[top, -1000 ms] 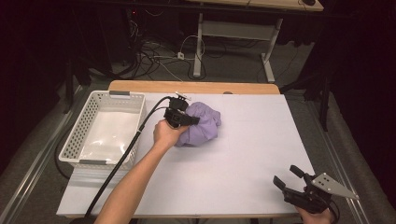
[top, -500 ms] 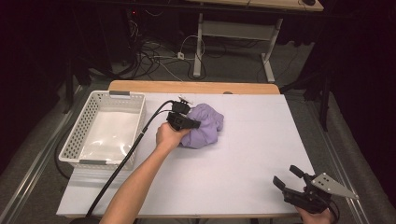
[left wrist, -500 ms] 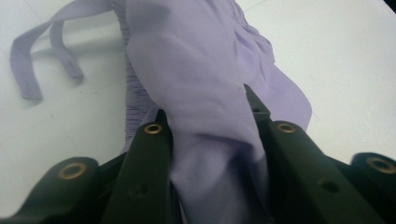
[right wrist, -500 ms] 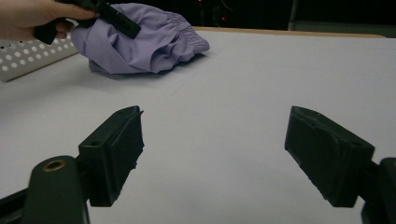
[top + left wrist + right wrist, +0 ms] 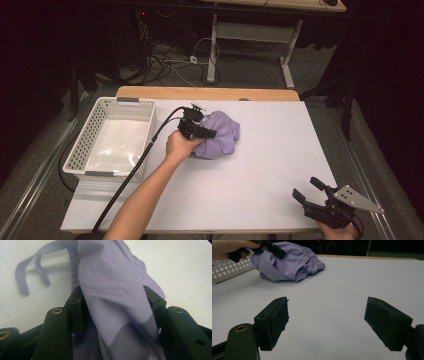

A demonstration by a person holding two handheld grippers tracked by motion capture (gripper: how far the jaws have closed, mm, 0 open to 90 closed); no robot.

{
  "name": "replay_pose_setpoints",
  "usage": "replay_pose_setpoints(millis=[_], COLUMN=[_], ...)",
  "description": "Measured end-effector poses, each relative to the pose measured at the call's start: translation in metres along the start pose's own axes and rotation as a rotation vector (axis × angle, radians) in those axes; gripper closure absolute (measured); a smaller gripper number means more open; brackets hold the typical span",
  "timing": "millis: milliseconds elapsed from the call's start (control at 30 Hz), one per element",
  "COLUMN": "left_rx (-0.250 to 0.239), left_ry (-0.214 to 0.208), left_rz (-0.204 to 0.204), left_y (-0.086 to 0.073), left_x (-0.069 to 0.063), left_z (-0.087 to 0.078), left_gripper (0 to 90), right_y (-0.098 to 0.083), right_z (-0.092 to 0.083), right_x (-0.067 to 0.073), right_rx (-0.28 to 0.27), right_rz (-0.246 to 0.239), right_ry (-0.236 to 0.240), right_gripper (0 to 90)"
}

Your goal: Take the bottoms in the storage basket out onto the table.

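Near the worktop's far edge, the left gripper (image 5: 196, 129), jaws just opening, straddles soft, crumpled lilac cloth (image 5: 220, 139); the right gripper (image 5: 311, 192) gapes empty.

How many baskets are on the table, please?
1. The white basket stands at the table's left edge, left of the purple garment. Nothing seems large enough to hide another.

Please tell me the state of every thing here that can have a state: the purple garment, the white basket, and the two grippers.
purple garment: crumpled in a heap on the table.
white basket: upright, empty.
left gripper: jaws have just been opening, cloth between them.
right gripper: open, holding nothing, low over the table.
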State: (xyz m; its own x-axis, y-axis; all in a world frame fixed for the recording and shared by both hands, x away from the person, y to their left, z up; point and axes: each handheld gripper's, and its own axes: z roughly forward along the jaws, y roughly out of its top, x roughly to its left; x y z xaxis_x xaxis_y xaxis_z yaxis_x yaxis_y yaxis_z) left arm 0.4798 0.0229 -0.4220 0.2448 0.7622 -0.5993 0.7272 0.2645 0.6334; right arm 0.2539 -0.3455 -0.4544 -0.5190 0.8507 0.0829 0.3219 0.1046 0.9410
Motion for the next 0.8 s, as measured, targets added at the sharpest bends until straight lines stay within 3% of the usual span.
replay_pose_setpoints(millis=[233,800], left_rx=[-0.018,-0.033], left_ry=[-0.015,-0.021], left_rz=[0.034,0.066], left_y=[0.002,0.007], left_x=[-0.007,-0.01], left_z=[-0.013,-0.028], left_gripper=[43.6,43.6], right_y=[0.0,0.0], right_z=[0.0,0.0], right_x=[0.0,0.0], right_rx=[0.001,0.001], right_rz=[-0.005,-0.002], right_ry=[0.0,0.001], right_gripper=[20.2,20.2])
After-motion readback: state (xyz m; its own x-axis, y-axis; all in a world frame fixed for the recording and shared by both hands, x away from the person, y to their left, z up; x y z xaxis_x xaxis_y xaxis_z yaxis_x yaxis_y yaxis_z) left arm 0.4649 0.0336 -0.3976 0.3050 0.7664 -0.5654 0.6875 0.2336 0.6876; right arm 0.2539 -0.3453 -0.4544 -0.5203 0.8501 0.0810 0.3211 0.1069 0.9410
